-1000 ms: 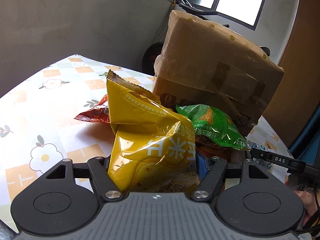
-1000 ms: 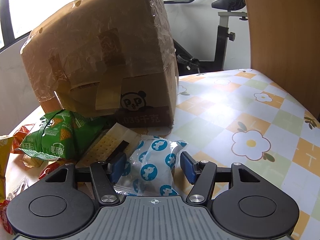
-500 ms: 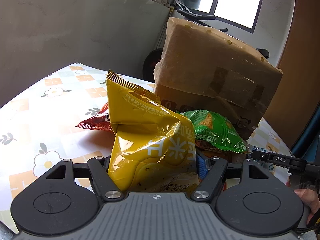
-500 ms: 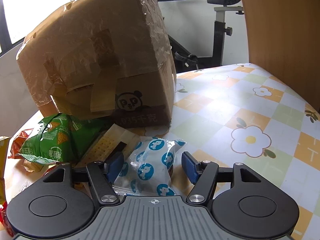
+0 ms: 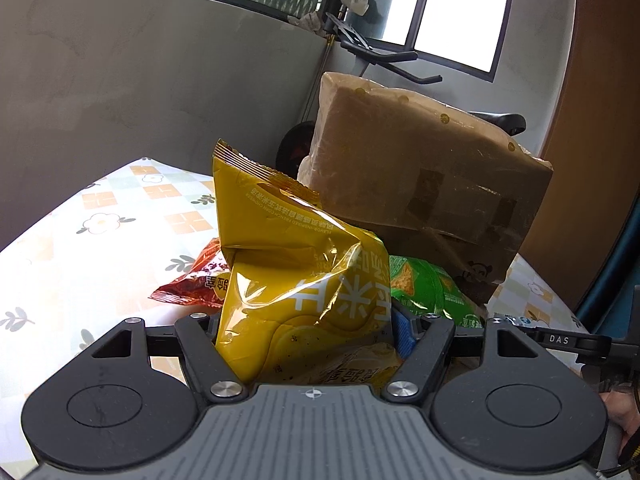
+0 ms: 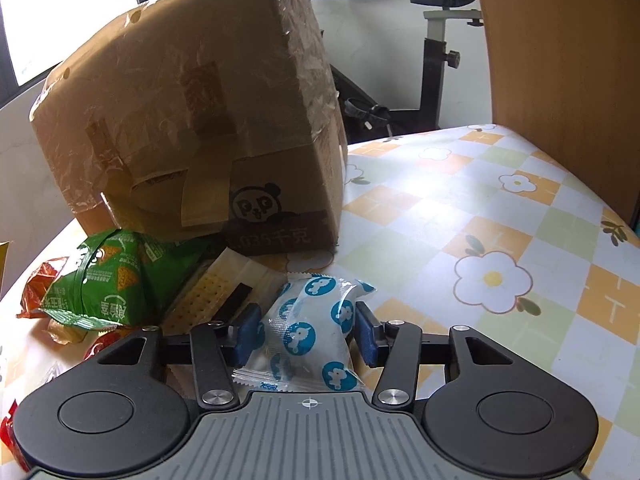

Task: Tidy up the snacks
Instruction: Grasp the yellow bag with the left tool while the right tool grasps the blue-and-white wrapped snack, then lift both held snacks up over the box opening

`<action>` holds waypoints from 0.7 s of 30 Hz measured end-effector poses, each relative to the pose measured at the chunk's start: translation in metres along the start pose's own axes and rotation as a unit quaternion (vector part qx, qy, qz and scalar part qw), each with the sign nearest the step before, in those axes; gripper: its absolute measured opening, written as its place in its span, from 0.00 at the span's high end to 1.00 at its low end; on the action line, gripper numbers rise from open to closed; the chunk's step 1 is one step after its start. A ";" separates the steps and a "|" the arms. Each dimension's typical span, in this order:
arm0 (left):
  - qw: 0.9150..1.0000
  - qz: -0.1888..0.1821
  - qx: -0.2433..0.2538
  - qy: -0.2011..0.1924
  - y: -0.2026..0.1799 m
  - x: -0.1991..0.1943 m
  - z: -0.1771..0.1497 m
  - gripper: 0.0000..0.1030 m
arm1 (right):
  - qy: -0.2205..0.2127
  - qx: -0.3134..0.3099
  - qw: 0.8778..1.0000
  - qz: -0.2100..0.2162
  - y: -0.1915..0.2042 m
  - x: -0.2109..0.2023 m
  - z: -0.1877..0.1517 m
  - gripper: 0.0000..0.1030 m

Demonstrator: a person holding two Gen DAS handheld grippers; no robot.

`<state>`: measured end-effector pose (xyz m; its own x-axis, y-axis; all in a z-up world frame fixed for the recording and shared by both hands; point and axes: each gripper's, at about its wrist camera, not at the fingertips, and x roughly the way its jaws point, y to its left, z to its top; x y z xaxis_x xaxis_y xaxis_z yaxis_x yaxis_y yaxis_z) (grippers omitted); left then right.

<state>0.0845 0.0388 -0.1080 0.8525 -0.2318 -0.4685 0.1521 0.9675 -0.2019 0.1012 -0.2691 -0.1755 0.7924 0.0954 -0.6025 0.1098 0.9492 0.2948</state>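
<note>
My left gripper [image 5: 306,328] is shut on a crumpled yellow chip bag [image 5: 296,264], which stands upright between its fingers above the table. Behind it lie a red snack bag [image 5: 196,284] and a green chip bag [image 5: 432,292]. In the right wrist view, a white packet with blue round prints [image 6: 308,332] lies on the flowered tablecloth [image 6: 480,216] between the blue pads of my right gripper [image 6: 306,332]. The jaws are closing and both pads touch the packet's sides. Left of it are a cracker pack [image 6: 208,296], the green chip bag [image 6: 112,280] and the red snack bag [image 6: 38,284].
A large taped cardboard box [image 6: 192,120] with a panda print leans over the snacks at the back of the table. Behind the table stands an exercise bike [image 6: 436,60], and a wooden panel [image 6: 560,60] rises at the right edge. A grey wall [image 5: 140,80] bounds the left.
The right jaws opened slightly, then closed in until the pads met the white and blue packet. The left view has tilted upward a little, with the yellow bag still gripped.
</note>
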 end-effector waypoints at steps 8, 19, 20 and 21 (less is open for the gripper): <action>0.999 -0.014 0.013 -0.029 -0.005 -0.006 0.026 0.28 | -0.031 -0.001 1.000 0.002 -0.008 -0.024 0.022 0.56; 0.996 -0.032 0.025 -0.073 -0.015 -0.015 0.070 0.28 | -0.087 -0.047 0.995 0.025 0.004 -0.055 0.076 0.56; 0.996 -0.033 0.029 -0.077 -0.017 -0.016 0.074 0.28 | -0.092 -0.050 0.994 0.029 0.006 -0.058 0.081 0.56; 0.996 -0.035 0.033 -0.081 -0.019 -0.017 0.077 0.28 | -0.098 -0.054 0.993 0.033 0.007 -0.061 0.087 0.56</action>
<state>0.1059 0.0316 -0.0302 0.9076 -0.2839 -0.3095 0.2409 0.9555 -0.1701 0.1063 -0.2940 -0.0720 0.8984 0.1078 -0.4257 -0.0021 0.9705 0.2412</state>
